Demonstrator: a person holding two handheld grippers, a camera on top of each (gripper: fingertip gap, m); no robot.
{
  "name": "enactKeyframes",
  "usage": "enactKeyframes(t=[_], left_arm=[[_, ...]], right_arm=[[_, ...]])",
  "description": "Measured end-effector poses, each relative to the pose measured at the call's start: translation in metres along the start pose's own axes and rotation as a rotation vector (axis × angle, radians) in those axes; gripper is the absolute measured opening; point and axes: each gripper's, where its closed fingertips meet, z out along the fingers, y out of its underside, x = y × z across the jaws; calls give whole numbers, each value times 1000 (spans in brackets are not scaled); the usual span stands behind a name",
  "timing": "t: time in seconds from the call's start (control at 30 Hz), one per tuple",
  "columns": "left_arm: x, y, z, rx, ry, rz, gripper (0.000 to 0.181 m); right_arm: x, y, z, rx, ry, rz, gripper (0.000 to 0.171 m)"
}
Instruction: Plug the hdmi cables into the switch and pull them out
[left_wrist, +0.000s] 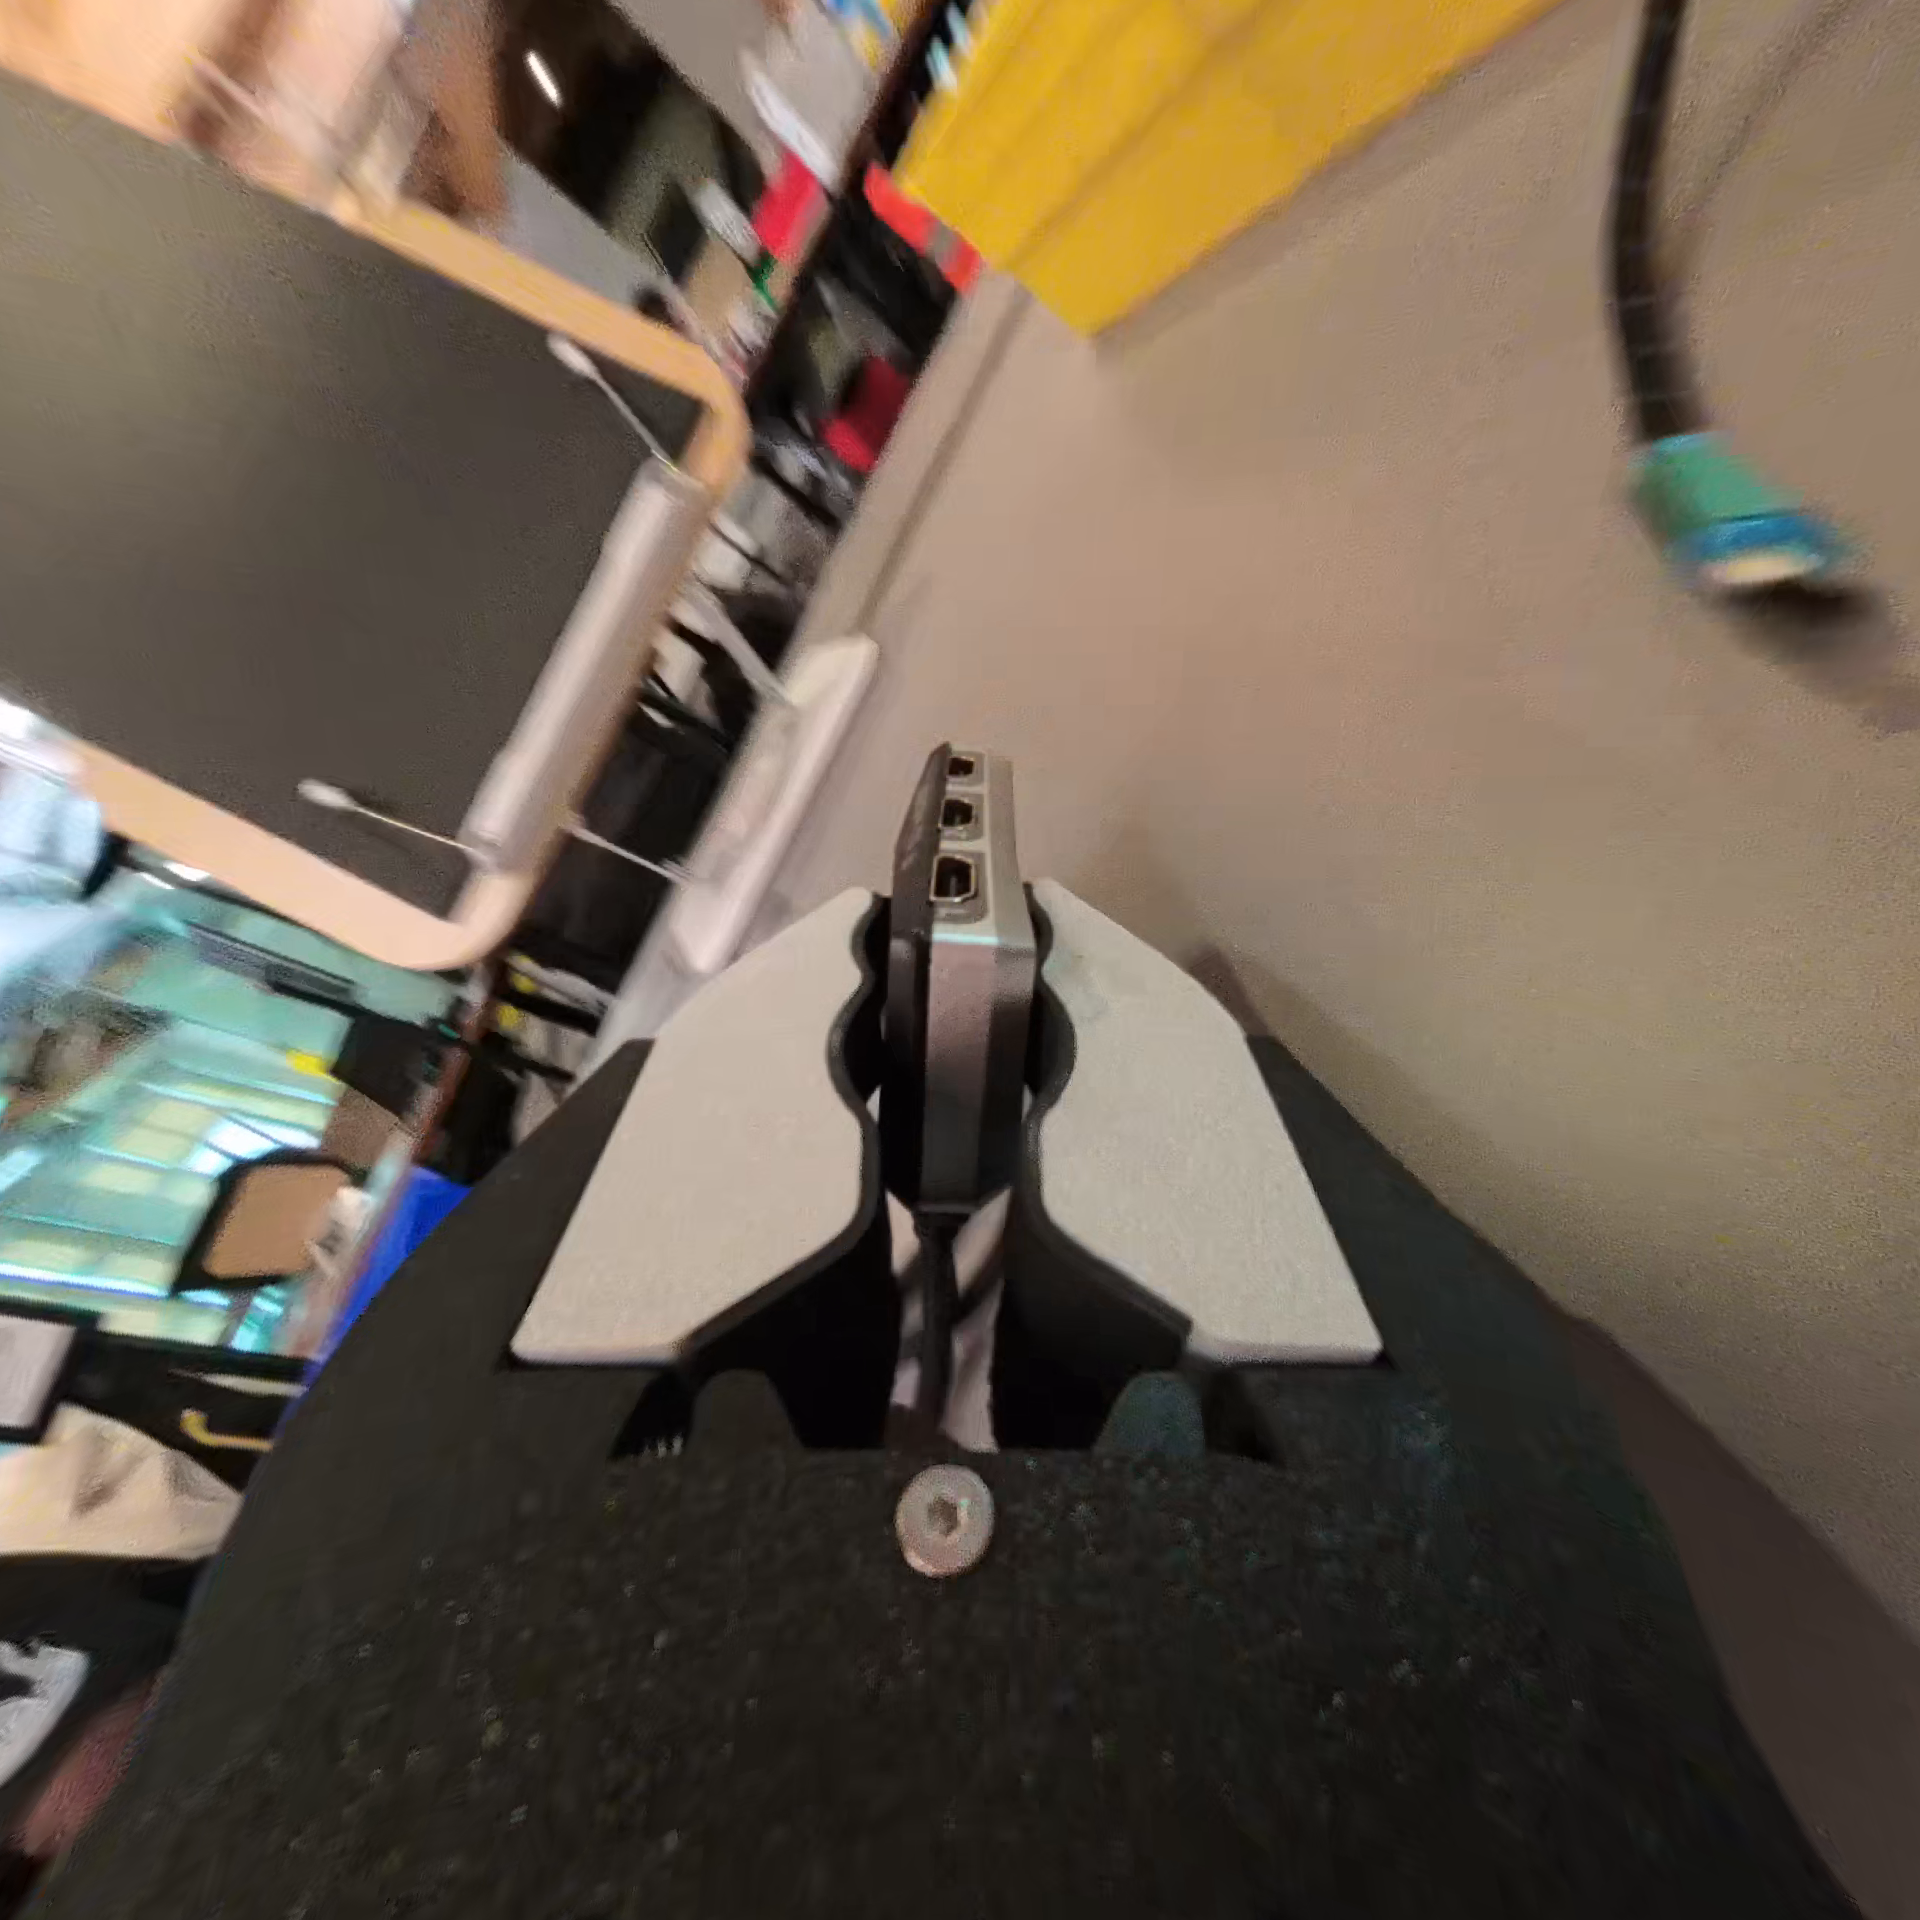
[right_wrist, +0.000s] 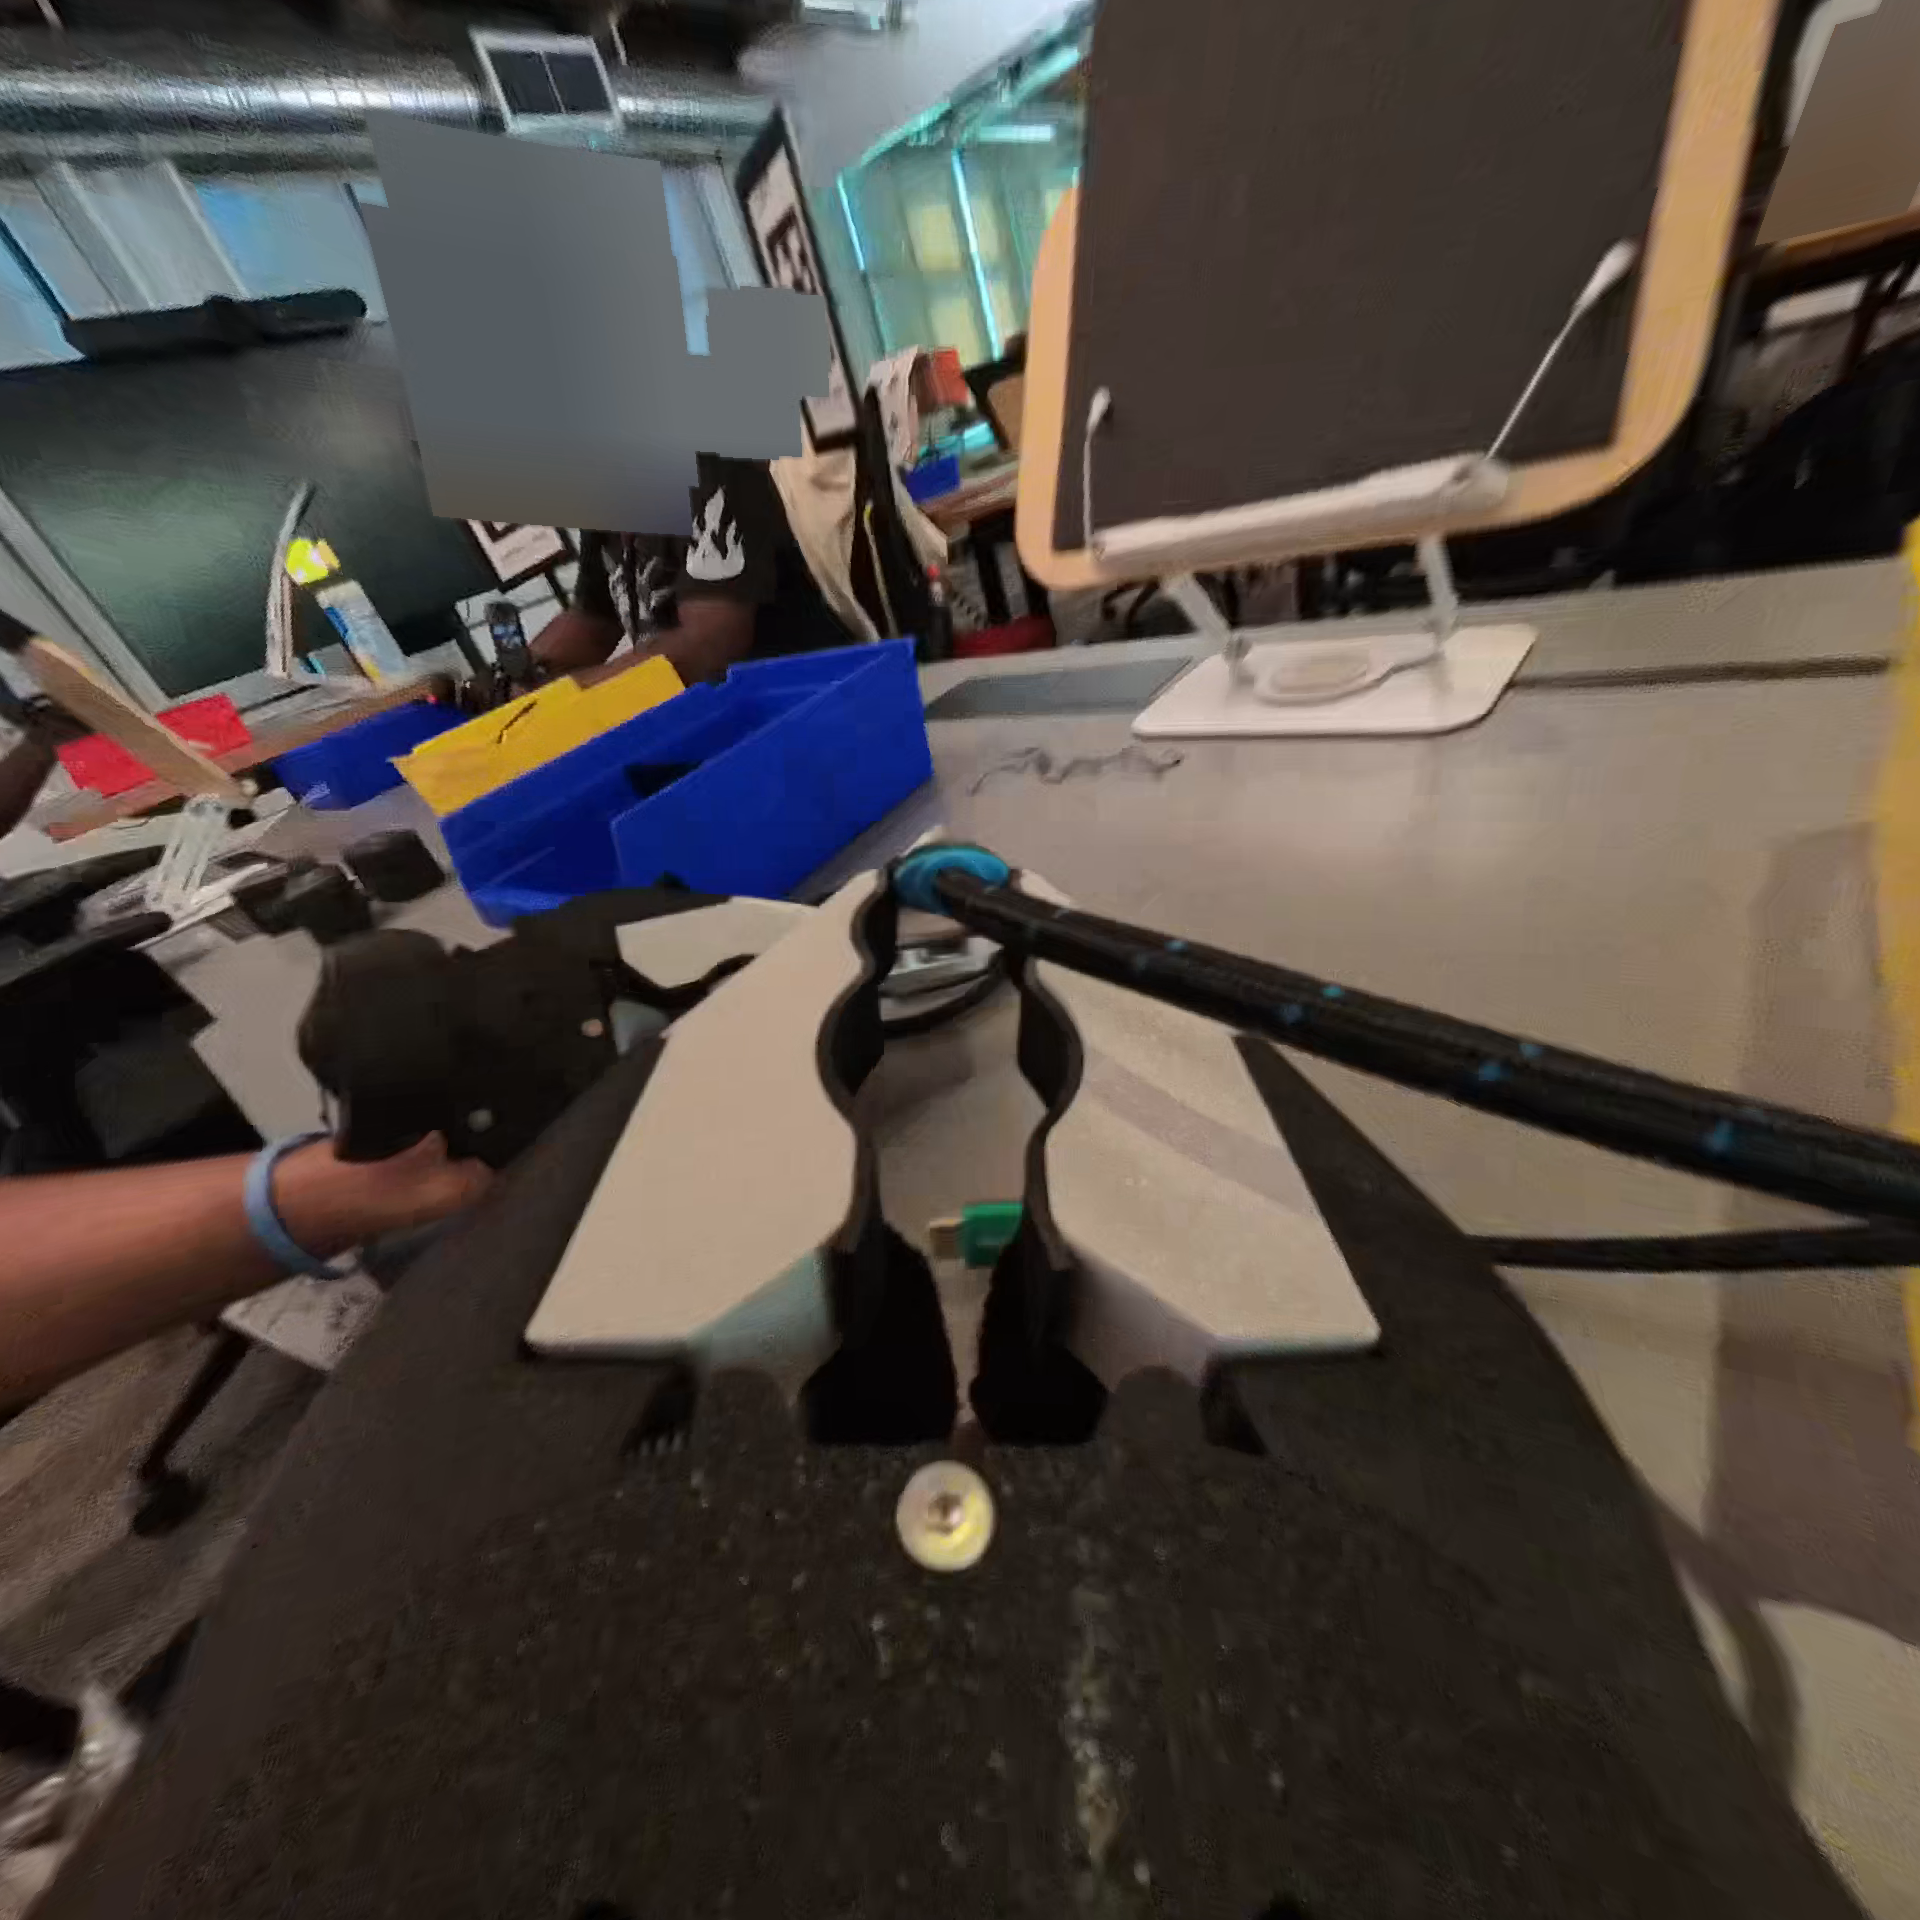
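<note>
My left gripper (left_wrist: 958, 904) is shut on the slim grey and black hdmi switch (left_wrist: 961, 997) and holds it edge-on above the table, with three empty ports facing up. A blurred teal and blue plug (left_wrist: 1735, 520) on a black braided cable hangs at the upper right, apart from the switch. My right gripper (right_wrist: 951, 894) is shut on a blue plug (right_wrist: 945, 868) at its fingertips, and its braided cable (right_wrist: 1455, 1049) runs off to the right. A silver piece (right_wrist: 925, 966) shows just under that plug. A green plug (right_wrist: 982, 1231) lies on the table below.
A hand (right_wrist: 353, 1174) holds the left gripper (right_wrist: 468, 1039) at the left. Blue bins (right_wrist: 727, 769) stand on the grey table (right_wrist: 1455, 883) ahead. A dark board with a wooden rim (right_wrist: 1351, 260) rests on a white stand (right_wrist: 1340, 686). A person sits at the back left. The left gripper's tips are roughly 15 cm from the right gripper's.
</note>
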Motion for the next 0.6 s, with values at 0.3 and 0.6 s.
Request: enactKeyframes(t=[0.3, 0.6], left_arm=[[11, -14, -4, 30, 47, 90, 22], [15, -15, -7, 30, 56, 93, 23]], right_arm=[[-9, -49, -31, -103, -174, -6, 20], [16, -164, -32, 18, -275, -40, 19]])
